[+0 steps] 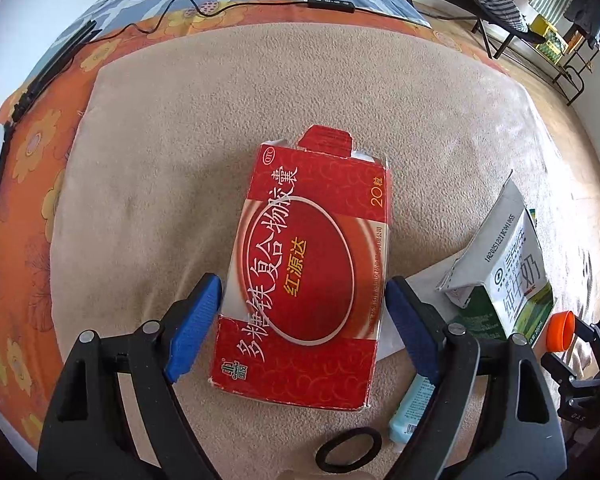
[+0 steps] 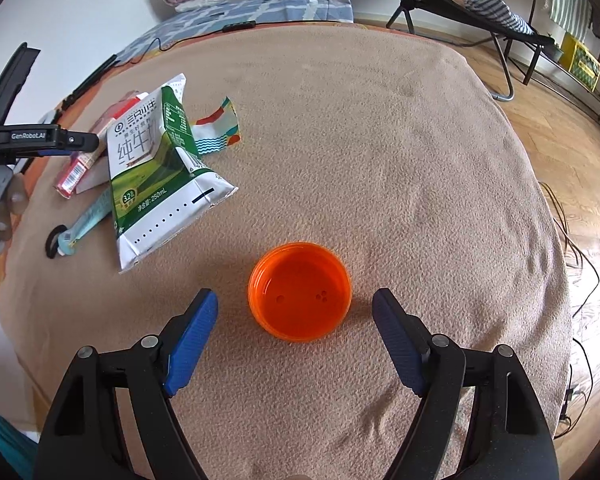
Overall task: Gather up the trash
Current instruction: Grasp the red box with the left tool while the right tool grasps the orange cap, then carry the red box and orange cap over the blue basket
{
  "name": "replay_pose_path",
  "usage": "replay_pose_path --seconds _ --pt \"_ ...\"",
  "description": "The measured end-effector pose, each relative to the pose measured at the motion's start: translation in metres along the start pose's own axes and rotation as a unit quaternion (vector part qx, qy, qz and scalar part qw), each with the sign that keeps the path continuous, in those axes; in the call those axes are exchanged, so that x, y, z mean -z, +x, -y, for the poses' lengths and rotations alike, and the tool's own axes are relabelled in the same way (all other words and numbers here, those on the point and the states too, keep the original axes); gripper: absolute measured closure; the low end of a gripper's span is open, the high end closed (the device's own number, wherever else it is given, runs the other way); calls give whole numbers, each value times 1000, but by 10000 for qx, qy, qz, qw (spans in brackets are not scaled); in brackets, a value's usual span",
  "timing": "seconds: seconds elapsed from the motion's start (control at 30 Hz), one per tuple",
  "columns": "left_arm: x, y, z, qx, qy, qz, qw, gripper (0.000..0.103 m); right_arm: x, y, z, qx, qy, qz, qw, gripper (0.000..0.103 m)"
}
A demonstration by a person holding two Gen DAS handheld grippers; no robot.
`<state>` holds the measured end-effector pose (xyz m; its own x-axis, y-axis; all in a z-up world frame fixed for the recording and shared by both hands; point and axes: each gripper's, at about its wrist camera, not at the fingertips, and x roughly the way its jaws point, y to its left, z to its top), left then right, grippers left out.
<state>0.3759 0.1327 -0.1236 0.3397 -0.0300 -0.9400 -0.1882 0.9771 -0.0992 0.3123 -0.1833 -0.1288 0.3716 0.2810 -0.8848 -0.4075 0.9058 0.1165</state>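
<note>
Left wrist view: left gripper [image 1: 304, 288] fingers wide apart, straddling the near half of a flat red medicine box [image 1: 308, 276] on the beige blanket [image 1: 180, 140]; whether the pads touch its edges is hard to tell. Milk carton [image 1: 508, 280] right of it.

Right wrist view: right gripper [image 2: 295, 308] fingers wide, either side of an orange cap [image 2: 299, 295] lying open side up, clear gaps both sides. Milk carton [image 2: 156, 176] far left.
</note>
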Motion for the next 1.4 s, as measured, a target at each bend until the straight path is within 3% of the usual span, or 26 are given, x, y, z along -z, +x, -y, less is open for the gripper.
replay_pose_path --seconds 0.17,0.4,0.43,0.5,0.53,0.97,1.4 --pt "2 2 -6 181 -248 114 9995 16 -1 5 0 55 35 -91 9999 24" --pt "10 -6 1 -14 -122 393 9992 18 -1 5 -3 28 -31 -93 9999 26" --pt "11 -8 2 -28 -102 422 9991 18 -1 4 -2 6 -1 -91 10000 30" --pt "12 -10 1 -29 -98 452 9989 18 -1 3 0 40 36 -113 9999 53" --pt "13 -12 0 -20 -106 470 9988 18 -1 2 1 52 45 -103 9999 58" --pt "42 -64 -16 235 -359 869 9953 18 -5 -26 -8 -136 10 311 9994 58" --pt "124 -137 3 636 -75 1157 9912 18 12 -77 -18 -389 -44 695 9968 58"
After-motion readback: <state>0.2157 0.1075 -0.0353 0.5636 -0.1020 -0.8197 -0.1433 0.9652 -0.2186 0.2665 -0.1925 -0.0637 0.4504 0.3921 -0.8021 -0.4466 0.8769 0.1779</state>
